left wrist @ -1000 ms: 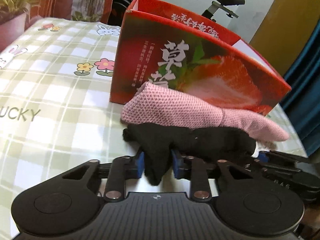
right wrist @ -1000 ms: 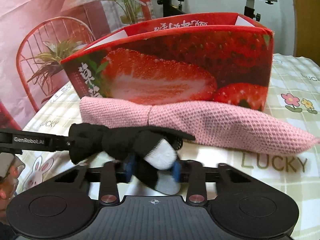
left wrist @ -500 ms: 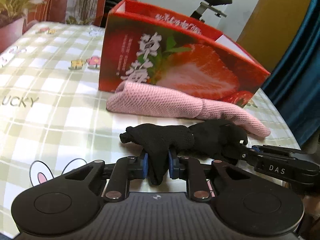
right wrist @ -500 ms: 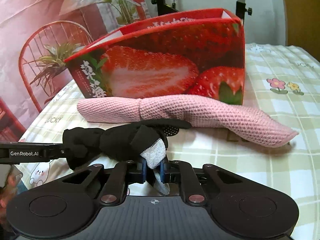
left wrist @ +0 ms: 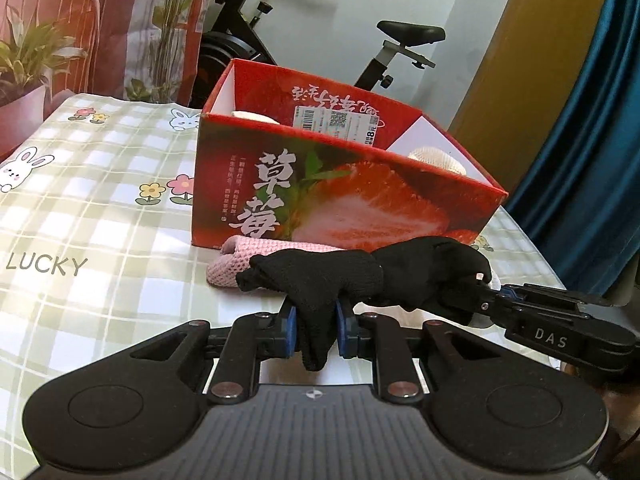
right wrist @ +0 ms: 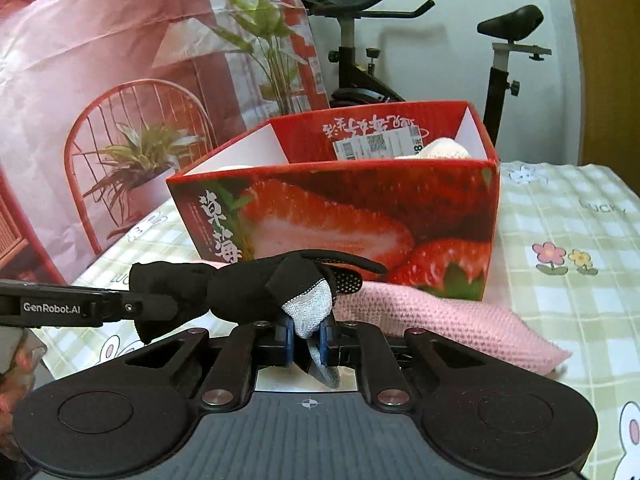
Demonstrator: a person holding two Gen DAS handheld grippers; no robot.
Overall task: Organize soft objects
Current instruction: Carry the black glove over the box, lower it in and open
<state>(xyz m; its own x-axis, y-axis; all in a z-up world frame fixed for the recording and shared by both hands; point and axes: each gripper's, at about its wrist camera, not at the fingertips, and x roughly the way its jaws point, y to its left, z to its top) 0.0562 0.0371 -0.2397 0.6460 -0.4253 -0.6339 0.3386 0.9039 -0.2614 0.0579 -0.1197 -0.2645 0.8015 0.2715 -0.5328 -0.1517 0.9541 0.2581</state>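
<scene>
My right gripper [right wrist: 307, 334] pinches the black glove's [right wrist: 240, 294] grey tip; the strawberry box [right wrist: 360, 216] sits at twelve o'clock.

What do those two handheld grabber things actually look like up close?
Both are matte black plastic. Each has a ribbed base with two round discs, silver rivets on hinged linkage bars, and blue-padded fingers. The right gripper bears "DAS" in white on its side; the left gripper reads "GenRobot.AI".
</scene>
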